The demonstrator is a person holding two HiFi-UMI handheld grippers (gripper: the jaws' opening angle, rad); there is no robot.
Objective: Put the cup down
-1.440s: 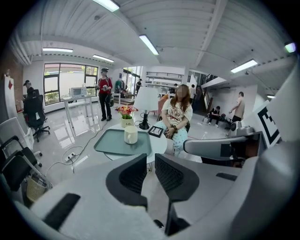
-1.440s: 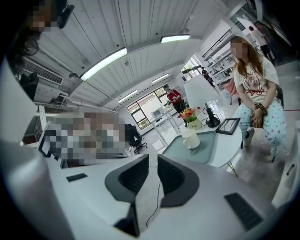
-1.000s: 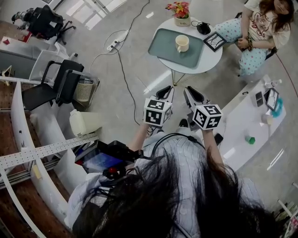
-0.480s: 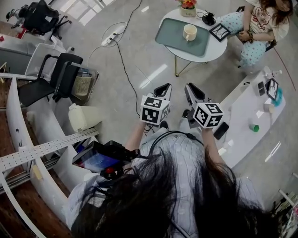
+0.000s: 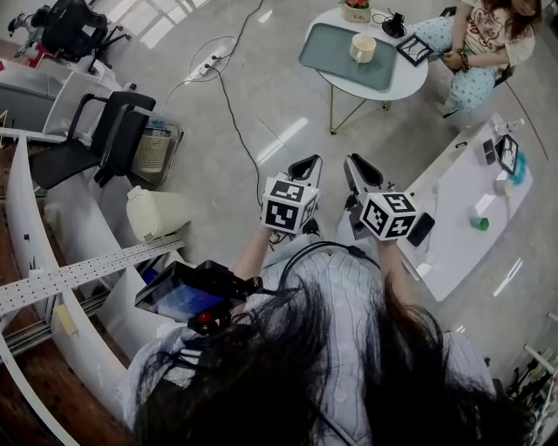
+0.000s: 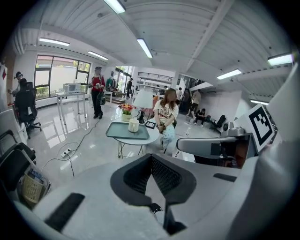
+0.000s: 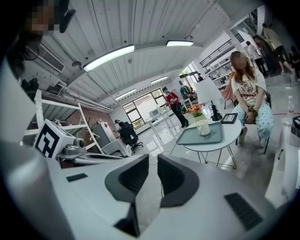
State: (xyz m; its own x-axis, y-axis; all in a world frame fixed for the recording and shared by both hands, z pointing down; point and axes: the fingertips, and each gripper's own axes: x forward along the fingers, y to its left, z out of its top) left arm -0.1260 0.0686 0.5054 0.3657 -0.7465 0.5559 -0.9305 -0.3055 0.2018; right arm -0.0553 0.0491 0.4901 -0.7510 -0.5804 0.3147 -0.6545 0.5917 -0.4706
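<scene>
Cup (image 5: 363, 48) sits upright on the grey-green tray (image 5: 324, 54), on the round white table (image 5: 408, 85) at the top of the head view; it is well apart from both grippers; nothing touches it. Flower pot (image 5: 356, 11) at the table's far edge; a black-framed card (image 5: 411, 50) just beside the tray; a seated person (image 5: 478, 39) right next to the table. We hold both grippers side by side in front of us, over bare floor, pointing toward that table. Left gripper (image 5: 304, 165): jaws closed tip to tip, nothing between them; its own view looks past them at the cup on the tray. Right gripper (image 5: 361, 167): jaws a narrow slit apart, empty; the cup is also in line beyond them. Long white table (image 5: 453, 226) just right of the right gripper; a small green thing (image 5: 481, 223) on it. Black chair (image 5: 105, 144) and a basket (image 5: 153, 155) off to the left.
</scene>
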